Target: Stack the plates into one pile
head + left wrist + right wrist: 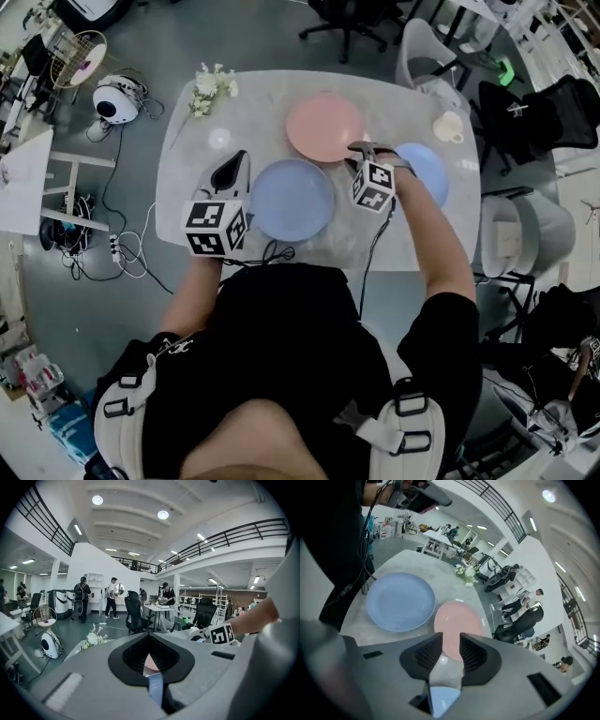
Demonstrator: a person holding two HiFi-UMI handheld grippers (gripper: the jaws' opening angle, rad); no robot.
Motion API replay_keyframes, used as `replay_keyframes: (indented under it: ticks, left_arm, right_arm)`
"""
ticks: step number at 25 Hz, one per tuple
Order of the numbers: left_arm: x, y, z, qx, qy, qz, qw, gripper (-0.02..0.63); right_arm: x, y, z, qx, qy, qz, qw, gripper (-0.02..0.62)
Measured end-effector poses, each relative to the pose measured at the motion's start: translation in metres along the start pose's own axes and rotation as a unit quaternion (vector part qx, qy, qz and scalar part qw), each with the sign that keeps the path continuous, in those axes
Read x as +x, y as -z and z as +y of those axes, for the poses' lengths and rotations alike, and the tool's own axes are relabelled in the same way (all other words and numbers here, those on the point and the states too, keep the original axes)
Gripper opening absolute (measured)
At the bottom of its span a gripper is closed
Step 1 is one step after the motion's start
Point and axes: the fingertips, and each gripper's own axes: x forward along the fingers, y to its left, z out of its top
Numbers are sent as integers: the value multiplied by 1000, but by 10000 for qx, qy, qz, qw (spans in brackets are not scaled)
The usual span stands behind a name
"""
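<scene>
So far nothing is stacked: the pink plate [323, 127], large blue plate [291, 199] and small blue plate [427, 171] are lying apart on the table [234, 122]. The right gripper [361, 148] is hovering between the pink plate and small blue plate, jaws parted and empty. The left gripper [232, 169] is hovering closed and empty beside the large blue plate.

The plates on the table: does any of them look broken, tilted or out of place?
Nothing stands out. The pink plate, the large blue plate and the smaller blue plate all lie flat on the table. No crack shows, and nothing is spilled.
</scene>
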Motion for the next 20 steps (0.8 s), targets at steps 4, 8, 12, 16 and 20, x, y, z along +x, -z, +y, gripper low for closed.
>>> replay_keyframes:
  ticks: [4, 8, 12, 16, 20]
  left_arm:
    - [-2, 1, 5, -1, -123, 21, 9999, 5]
    - [-6, 9, 9, -7, -259, 138, 9996, 5]
    - [-13, 16, 15, 8, -442, 262, 9987, 5]
    - [-21, 25, 25, -22, -673, 377, 9970, 5]
    - [-31, 33, 35, -42, -875, 480, 9950, 5]
  right_arm:
    - [21, 12, 17, -706, -142, 356, 9968, 94]
    - [44, 19, 29, -1002, -409, 537, 9927, 94]
    - [66, 27, 35, -1028, -621, 664, 9905, 94]
    - [89, 37, 42, -972, -920, 835, 9875, 94]
    - [110, 44, 44, -838, -1035, 955, 9865, 94]
